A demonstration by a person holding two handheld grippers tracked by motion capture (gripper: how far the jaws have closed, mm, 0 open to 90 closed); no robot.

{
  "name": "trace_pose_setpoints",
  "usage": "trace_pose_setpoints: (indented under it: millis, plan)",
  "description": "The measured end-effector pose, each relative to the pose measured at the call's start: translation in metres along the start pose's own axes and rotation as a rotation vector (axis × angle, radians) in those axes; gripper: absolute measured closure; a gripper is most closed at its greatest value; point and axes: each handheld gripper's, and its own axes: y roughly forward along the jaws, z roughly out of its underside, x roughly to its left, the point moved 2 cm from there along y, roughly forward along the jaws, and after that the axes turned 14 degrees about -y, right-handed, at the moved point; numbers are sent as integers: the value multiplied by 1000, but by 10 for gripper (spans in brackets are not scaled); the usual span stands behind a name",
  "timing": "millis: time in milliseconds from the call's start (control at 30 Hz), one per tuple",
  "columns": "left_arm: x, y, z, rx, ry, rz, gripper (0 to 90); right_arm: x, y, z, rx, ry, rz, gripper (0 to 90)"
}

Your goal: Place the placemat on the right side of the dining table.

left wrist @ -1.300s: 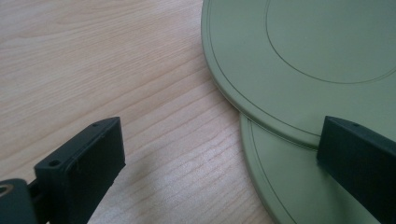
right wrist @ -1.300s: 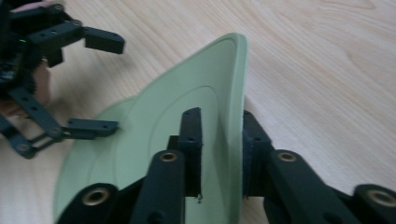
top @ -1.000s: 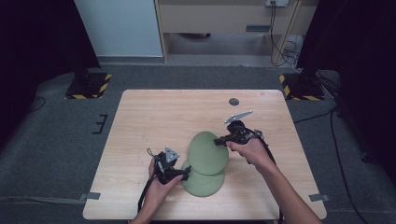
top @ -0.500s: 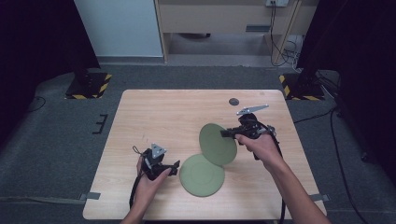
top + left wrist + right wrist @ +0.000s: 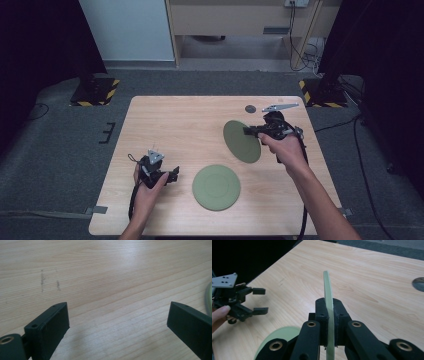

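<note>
A green plate [image 5: 216,186] lies flat on the wooden table [image 5: 175,120], near the front. A second green plate [image 5: 241,141] hangs tilted on edge above the table's right half, with my right gripper [image 5: 251,131] shut on its rim. In the right gripper view the rim [image 5: 327,290] stands upright between the pads of the right gripper [image 5: 329,307], and the flat plate [image 5: 284,333] lies below. My left gripper [image 5: 172,175] sits low at the front left, open, its jaws pointing toward the flat plate. Bare wood lies between the jaws of the left gripper [image 5: 117,317].
A small dark round spot [image 5: 250,108] marks the table behind the held plate. Bare wood covers the table's left and back. Black-and-yellow striped bases [image 5: 95,92] stand on the grey floor beyond the far corners. The flat plate's edge [image 5: 208,298] shows at the right of the left gripper view.
The right gripper has lifted its plate off the flat one and carried it up and to the right. The left gripper has drawn away leftward from the plates, jaws open.
</note>
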Motion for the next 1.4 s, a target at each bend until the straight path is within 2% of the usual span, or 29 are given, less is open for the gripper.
trace_pose_setpoints:
  millis: [167,333,533,1067,1400]
  plan:
    - [9,0,-1,4,-23,-14,37,-8,-3,-5,9,14,53,855]
    - [17,2,0,12,-42,-33,37,-15,-3,-9,9,24,84,856]
    - [19,5,1,23,-43,-48,37,-26,-3,-15,19,34,144,856]
    - [21,9,2,44,-44,-53,37,-46,-3,-24,45,40,233,856]
    - [21,12,3,54,-44,-59,36,-60,7,-22,73,54,296,856]
